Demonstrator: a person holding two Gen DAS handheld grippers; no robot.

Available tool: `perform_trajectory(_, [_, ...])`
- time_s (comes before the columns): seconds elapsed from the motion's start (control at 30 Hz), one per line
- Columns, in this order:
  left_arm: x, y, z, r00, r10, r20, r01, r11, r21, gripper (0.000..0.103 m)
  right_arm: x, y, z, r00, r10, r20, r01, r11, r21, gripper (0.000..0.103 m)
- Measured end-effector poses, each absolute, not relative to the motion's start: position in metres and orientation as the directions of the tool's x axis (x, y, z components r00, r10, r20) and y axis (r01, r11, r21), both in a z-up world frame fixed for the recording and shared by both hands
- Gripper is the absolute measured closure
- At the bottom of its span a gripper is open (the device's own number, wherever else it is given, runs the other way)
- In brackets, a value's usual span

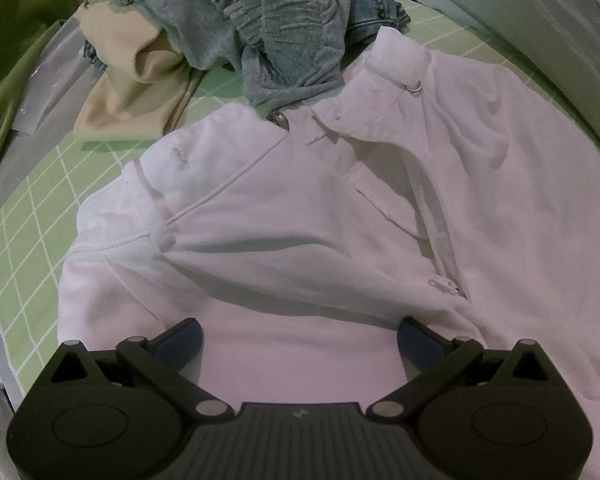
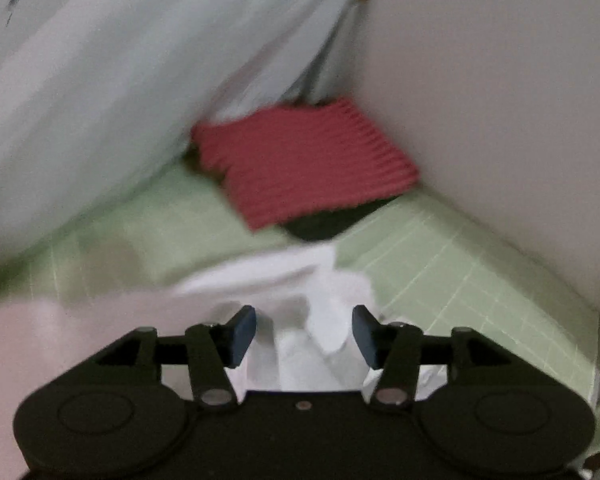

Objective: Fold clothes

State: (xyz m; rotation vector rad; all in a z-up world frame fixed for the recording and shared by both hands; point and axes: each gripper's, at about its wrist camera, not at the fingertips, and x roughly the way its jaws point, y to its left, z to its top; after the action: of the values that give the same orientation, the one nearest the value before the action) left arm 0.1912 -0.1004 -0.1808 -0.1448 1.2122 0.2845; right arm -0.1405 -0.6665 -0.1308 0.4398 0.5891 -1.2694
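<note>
Green gridded mat (image 1: 40,216) is covered by white trousers (image 1: 340,208), over which the left gripper (image 1: 300,340) is held wide open, while bunched white fabric (image 2: 320,332) is seen between the parted right gripper (image 2: 304,334) fingers

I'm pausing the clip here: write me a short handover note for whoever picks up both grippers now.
Left gripper: open, fingers spread over the white cotton trousers, gripping nothing.
Right gripper: open, bunched white fabric between its fingers, not clamped; this view is blurred.
Things: trousers lie spread, waistband up, on the green grid cutting mat. The unfolded pile of grey, beige and denim clothes sits behind them. A red ribbed folded cloth lies in the far corner.
Done: trousers laid out.
Left: fold the trousers, then the pile.
</note>
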Motion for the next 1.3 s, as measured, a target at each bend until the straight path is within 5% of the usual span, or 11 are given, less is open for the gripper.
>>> perform_trajectory(0.13, [0.192,-0.100,-0.181,0.317,0.137,-0.938,-0.293,0.955,0.041,0.000,-0.146,-0.672,-0.124,0.285,-0.727,-0.625,0.957,0.249,0.147,0.045])
perform_trajectory(0.33, [0.188,-0.101,-0.181,0.327,0.144,-0.934,-0.299,0.953,0.042,0.000,-0.141,-0.697,-0.154,0.301,-0.579,-0.758,0.949,0.105,0.298,0.044])
perform_trajectory(0.57, [0.189,-0.101,-0.182,0.325,0.142,-0.935,-0.306,0.951,0.038,0.000,-0.140,-0.716,-0.162,0.281,-0.574,-0.769,0.952,0.063,0.301,0.048])
perform_trajectory(0.67, [0.189,-0.101,-0.182,0.326,0.143,-0.934,-0.311,0.950,0.037,0.000,-0.141,-0.732,-0.167,0.237,-0.576,-0.783,0.961,0.020,0.276,0.069])
perform_trajectory(0.7, [0.189,-0.101,-0.182,0.327,0.143,-0.934,-0.311,0.950,0.036,0.000,-0.141,-0.739,-0.170,0.229,-0.567,-0.791,0.962,0.007,0.273,0.092])
perform_trajectory(0.73, [0.189,-0.101,-0.182,0.327,0.142,-0.934,-0.311,0.950,0.035,0.000,-0.140,-0.745,-0.173,0.231,-0.560,-0.795,0.960,-0.001,0.279,0.096])
perform_trajectory(0.9, [0.190,-0.102,-0.183,0.332,0.143,-0.932,-0.313,0.949,0.034,0.000,-0.105,-0.755,-0.128,0.385,-0.623,-0.681,0.921,0.211,0.328,0.101])
perform_trajectory(1.07, [0.189,-0.103,-0.183,0.333,0.136,-0.933,-0.307,0.951,0.029,0.000,-0.108,-0.739,-0.021,0.637,-0.683,-0.358,0.739,0.407,0.537,0.102])
perform_trajectory(1.17, [0.187,-0.104,-0.183,0.344,0.138,-0.929,-0.302,0.953,0.030,0.000,-0.133,-0.709,0.002,0.641,-0.734,-0.225,0.717,0.468,0.516,0.102])
perform_trajectory(1.3, [0.187,-0.103,-0.184,0.350,0.137,-0.927,-0.302,0.953,0.027,0.000,-0.174,-0.697,-0.051,0.497,-0.782,-0.376,0.835,0.313,0.452,0.102])
